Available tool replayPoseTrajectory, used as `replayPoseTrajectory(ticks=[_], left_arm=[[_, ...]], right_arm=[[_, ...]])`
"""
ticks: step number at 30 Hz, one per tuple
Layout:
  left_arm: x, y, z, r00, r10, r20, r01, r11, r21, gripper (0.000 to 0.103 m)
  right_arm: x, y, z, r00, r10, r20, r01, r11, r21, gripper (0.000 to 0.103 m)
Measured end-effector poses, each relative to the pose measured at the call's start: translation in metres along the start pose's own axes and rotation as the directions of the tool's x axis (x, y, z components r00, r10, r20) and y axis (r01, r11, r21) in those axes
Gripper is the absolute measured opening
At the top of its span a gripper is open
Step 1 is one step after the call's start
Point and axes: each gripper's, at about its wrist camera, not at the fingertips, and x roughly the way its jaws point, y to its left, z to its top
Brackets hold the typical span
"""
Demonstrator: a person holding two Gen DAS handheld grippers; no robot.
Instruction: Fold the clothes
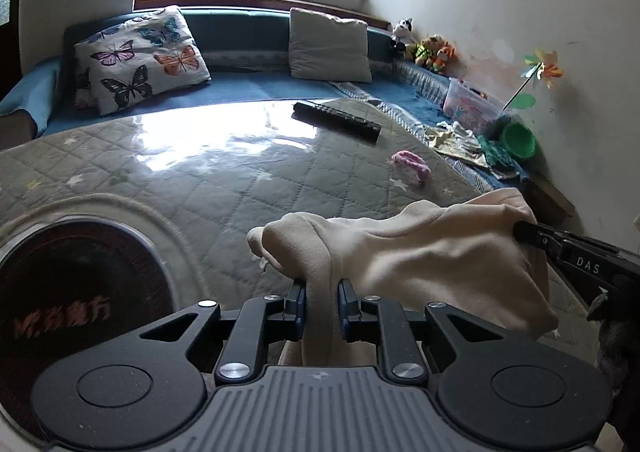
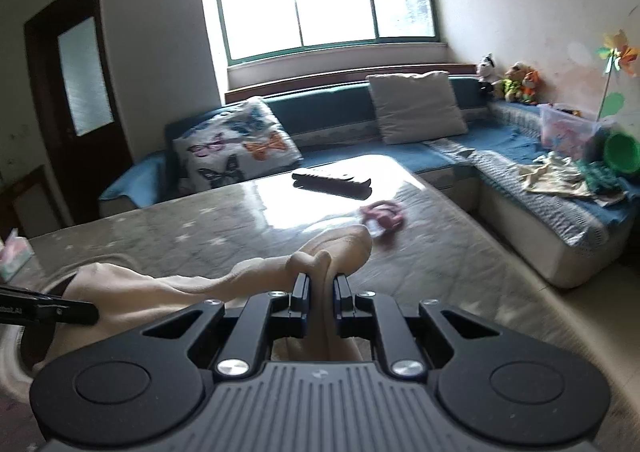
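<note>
A cream fleece garment (image 1: 420, 256) hangs bunched and wrinkled above the quilted grey table (image 1: 224, 180), stretched between the two tools. The left gripper (image 1: 322, 304) is clenched on a thick fold of it, cloth filling the gap between its blue pads. The right gripper (image 2: 320, 300) grasps the other end the same way, a rounded lump of fleece bulging out past its fingertips. In the left wrist view the right gripper's black fingers bite into the garment's far right edge; in the right wrist view the left gripper's tip meets the cloth at the lower left.

A clear plastic box (image 1: 472, 102) stands on the blue sofa (image 1: 248, 90) to the right of the table, filled with small colourful things too blurred to name. A green bowl (image 1: 518, 140) lies tipped beside it, its inside not visible.

On the table, beyond the garment, lie a black remote control (image 1: 338, 122) and, nearer, a small pink item (image 1: 412, 164). At the table's near left corner sits a round dark appliance (image 1: 80, 284) with a pale rim, just beside the left gripper. Behind the table, on the sofa, rest a butterfly cushion (image 1: 140, 56) and a plain grey cushion (image 1: 330, 46). Plush toys (image 1: 428, 46) line the sofa's back corner, and crumpled cloths (image 1: 460, 140) lie near the box.
</note>
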Motion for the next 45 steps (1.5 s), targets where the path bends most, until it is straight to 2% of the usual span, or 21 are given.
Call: replayPoseTrajectory(ticks=[6,9,13,16,19,24,28,34,36,40,42,45], left_arm=[[0.036,-0.01,-0.001,0.998,0.037,-0.052,-0.035,0.999,0.041,0.02],[0.042,-0.005,-0.007,0.995,0.084,-0.062,-0.081,0.996,0.048,0.026],[0.041,0.005,-0.006,0.992,0.114,-0.049,-0.112,0.993,0.044,0.039],[0.038,0.008,-0.003,0.992,0.121,-0.034,-0.12,0.992,0.028,0.04],[0.041,0.006,0.0,0.992,0.126,-0.031,-0.125,0.992,0.029,0.04],[0.051,0.0,-0.002,0.991,0.129,-0.044,-0.126,0.99,0.061,0.044],[0.058,-0.002,-0.001,0.99,0.131,-0.046,-0.128,0.989,0.072,0.049],[0.07,0.002,-0.002,0.989,0.137,-0.061,-0.132,0.988,0.077,0.058],[0.073,0.003,-0.002,0.988,0.138,-0.064,-0.133,0.988,0.078,0.06],[0.074,0.001,-0.004,0.987,0.149,-0.058,-0.143,0.985,0.094,0.067],[0.073,0.0,-0.004,0.987,0.154,-0.056,-0.148,0.984,0.1,0.068],[0.069,-0.003,-0.006,0.985,0.165,-0.05,-0.158,0.981,0.114,0.075]], right_arm=[[0.032,-0.019,-0.001,0.996,-0.062,-0.056,0.063,0.998,0.011,0.011],[0.05,-0.025,-0.012,0.989,-0.097,-0.114,0.099,0.995,0.014,0.014],[0.056,-0.026,-0.018,0.984,-0.134,-0.12,0.135,0.991,-0.002,0.018],[0.054,-0.023,-0.017,0.987,-0.129,-0.099,0.129,0.992,-0.009,0.018],[0.047,-0.017,-0.018,0.993,-0.079,-0.083,0.079,0.997,-0.002,0.018],[0.051,0.007,-0.021,0.994,0.001,-0.107,-0.004,1.0,-0.03,0.023],[0.064,0.021,-0.023,0.992,0.024,-0.122,-0.029,0.999,-0.041,0.025],[0.092,0.021,-0.024,0.988,0.018,-0.15,-0.019,1.0,-0.009,0.026],[0.099,0.02,-0.024,0.988,0.015,-0.156,-0.014,1.0,0.006,0.033],[0.105,0.021,-0.026,0.99,0.001,-0.142,-0.001,1.0,-0.001,0.036],[0.106,0.023,-0.027,0.99,-0.003,-0.139,0.001,1.0,-0.016,0.041],[0.104,0.028,-0.027,0.991,-0.017,-0.133,0.011,0.999,-0.047,0.041]])
